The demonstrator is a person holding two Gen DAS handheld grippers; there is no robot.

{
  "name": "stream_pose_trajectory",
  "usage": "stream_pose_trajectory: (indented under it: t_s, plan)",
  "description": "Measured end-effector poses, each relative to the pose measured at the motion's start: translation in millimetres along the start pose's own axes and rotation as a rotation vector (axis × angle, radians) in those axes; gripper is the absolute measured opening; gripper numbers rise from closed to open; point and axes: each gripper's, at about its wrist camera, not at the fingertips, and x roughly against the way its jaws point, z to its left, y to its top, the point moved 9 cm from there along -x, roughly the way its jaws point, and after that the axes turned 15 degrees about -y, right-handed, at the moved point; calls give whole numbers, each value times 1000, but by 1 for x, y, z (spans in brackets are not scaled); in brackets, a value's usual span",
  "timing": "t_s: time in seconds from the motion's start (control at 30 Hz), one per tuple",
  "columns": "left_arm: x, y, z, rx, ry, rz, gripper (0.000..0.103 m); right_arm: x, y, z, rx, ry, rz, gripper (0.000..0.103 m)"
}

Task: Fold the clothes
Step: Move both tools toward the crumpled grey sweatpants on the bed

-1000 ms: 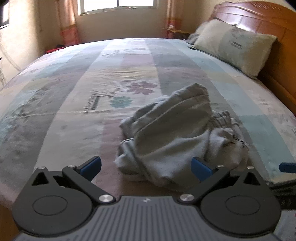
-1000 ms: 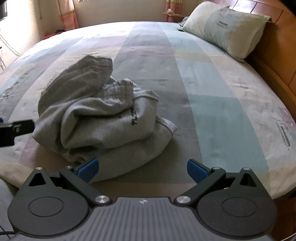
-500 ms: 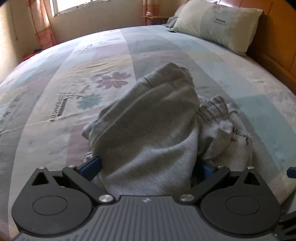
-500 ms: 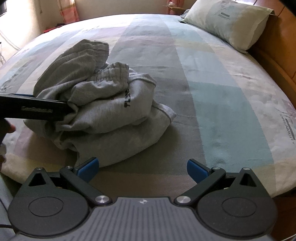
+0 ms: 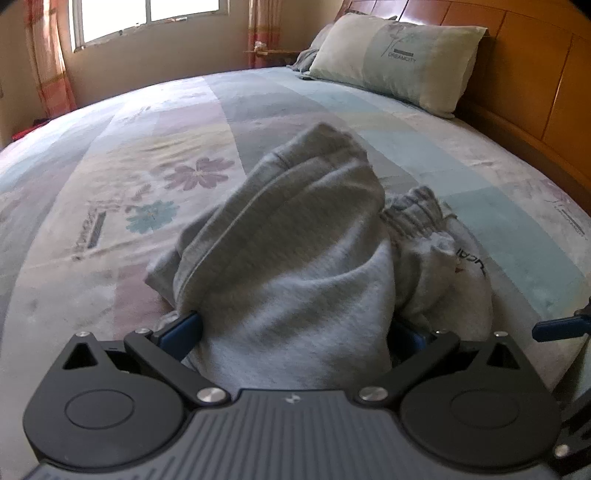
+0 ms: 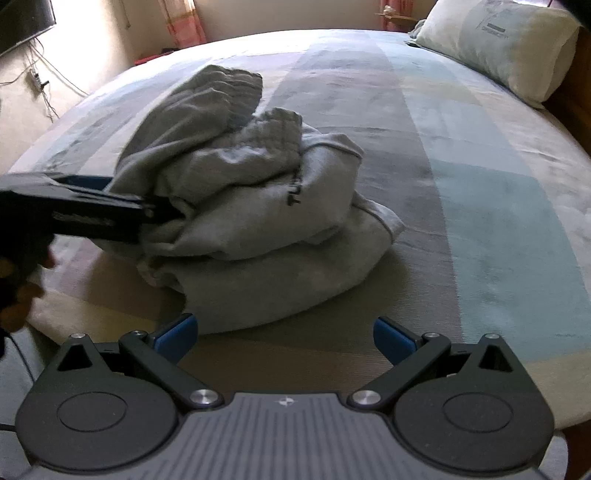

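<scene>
A wide bed [image 5: 110, 155] is lying under a striped bedspread [image 6: 480, 192] of pale green, grey and pink bands, with purple and teal flowers [image 5: 199, 173] showing on its left part. A pale pillow [image 5: 399, 62] bearing printed lettering is resting against the wooden headboard [image 5: 524, 70] at the far right. Daylight is coming through a window [image 5: 147, 18] flanked by pink checked curtains [image 5: 48, 62]. A small shelf [image 5: 271, 53] is sitting between window and pillow. Cables [image 6: 40, 85] are trailing down the wall beside the bed.
</scene>
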Motion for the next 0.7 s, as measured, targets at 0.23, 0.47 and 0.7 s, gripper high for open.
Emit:
stream_pose_trajectory:
  t_s: [0.23,0.47,0.7]
  plan:
    - [21,30,29,-8,38,-46,103,14,8,-10,-22,33,-70,103]
    - [26,53,67,-17,117,-57,103,14,7,-4,44,46,-100,103]
    - [35,58,56,-32,75,-58,102,30,20,10,108,63,-158,103]
